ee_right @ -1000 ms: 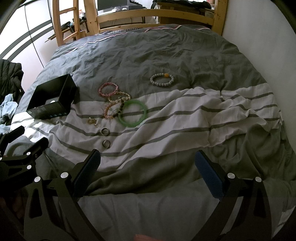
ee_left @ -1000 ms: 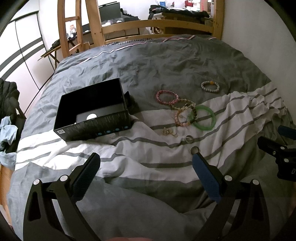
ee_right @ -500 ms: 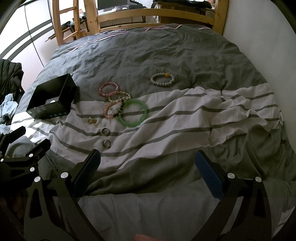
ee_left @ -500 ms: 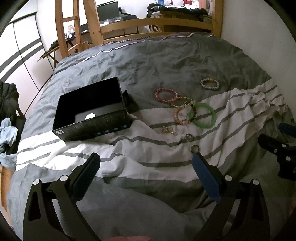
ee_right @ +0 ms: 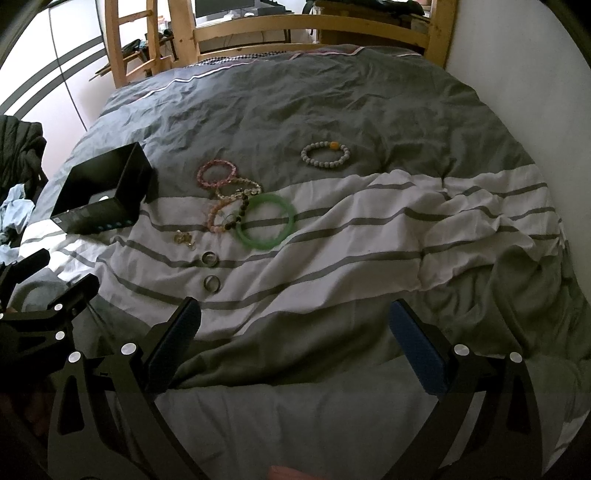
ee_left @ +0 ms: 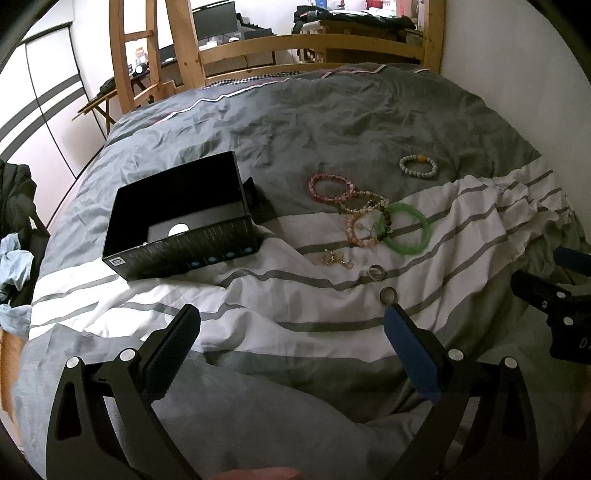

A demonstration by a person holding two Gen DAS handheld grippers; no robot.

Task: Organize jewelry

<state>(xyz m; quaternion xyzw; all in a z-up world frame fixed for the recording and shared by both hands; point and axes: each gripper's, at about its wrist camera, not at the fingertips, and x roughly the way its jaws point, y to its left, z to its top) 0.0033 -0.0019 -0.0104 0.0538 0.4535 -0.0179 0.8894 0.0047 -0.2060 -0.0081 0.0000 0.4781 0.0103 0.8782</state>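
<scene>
Both the left claw (ee_left: 291, 332) and the right claw (ee_right: 293, 325) are held wide apart over the bed (ee_right: 332, 96); the green bangle (ee_right: 266, 220) is seen well ahead of them

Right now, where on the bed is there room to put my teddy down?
Bare duvet lies right of the green bangle, and behind the white bead bracelet toward the wooden footboard. It is crowded between the black box and the bangle: bracelets, rings.

Both views overlook bed (ee_left: 332, 122); jewelry shared
</scene>
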